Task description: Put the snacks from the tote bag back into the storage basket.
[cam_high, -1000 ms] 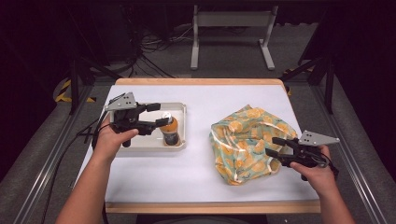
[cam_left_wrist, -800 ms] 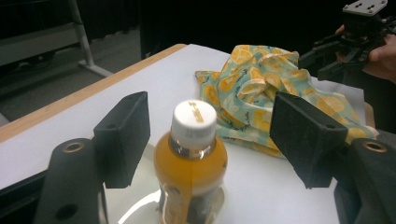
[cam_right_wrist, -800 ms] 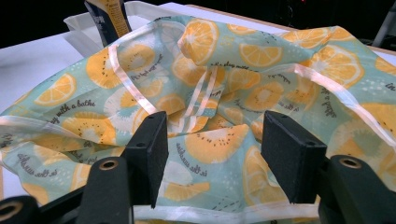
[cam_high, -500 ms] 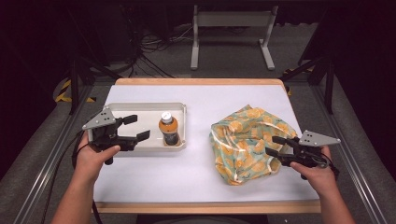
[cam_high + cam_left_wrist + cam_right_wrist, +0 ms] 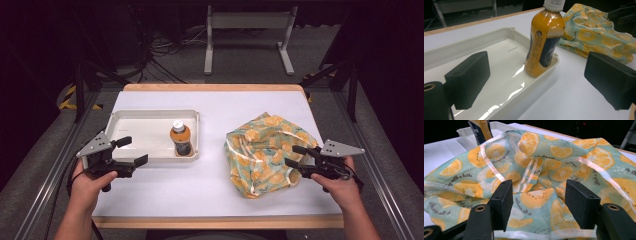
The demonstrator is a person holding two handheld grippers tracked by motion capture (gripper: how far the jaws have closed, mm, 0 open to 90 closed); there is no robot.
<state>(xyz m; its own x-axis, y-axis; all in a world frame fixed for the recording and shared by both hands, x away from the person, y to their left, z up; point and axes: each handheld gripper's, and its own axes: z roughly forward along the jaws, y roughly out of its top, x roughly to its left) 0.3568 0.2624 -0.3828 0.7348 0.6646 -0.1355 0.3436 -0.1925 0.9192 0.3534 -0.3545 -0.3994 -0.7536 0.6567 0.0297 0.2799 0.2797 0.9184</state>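
An orange drink bottle (image 5: 180, 139) with a white cap stands upright in the right end of a white tray (image 5: 145, 114). My left gripper (image 5: 131, 151) hovers at the tray's near left corner, apart from the bottle; its jaws have just been opening and nothing is between them. From the left gripper view, the gripper (image 5: 539, 75) faces the bottle (image 5: 545, 42) and the tray (image 5: 474, 42). A crumpled citrus-print bag (image 5: 265, 145) lies at the right. My right gripper (image 5: 292, 156) is open at the bag's right edge. Its jaws (image 5: 539, 192) straddle the cloth (image 5: 536, 170) without pressing it.
The white tabletop (image 5: 200, 190) has a wooden edge at front and back. Metal rails run along both sides, and a white frame (image 5: 247, 22) with cables stands on the floor behind. The other gripper shows dark behind the bag (image 5: 596, 32) in the left gripper view.
My left gripper has let go of the bottle and drawn back left, toward the person and lower, with its jaws wider. The bottle stays upright in the tray. The right gripper has stayed put.
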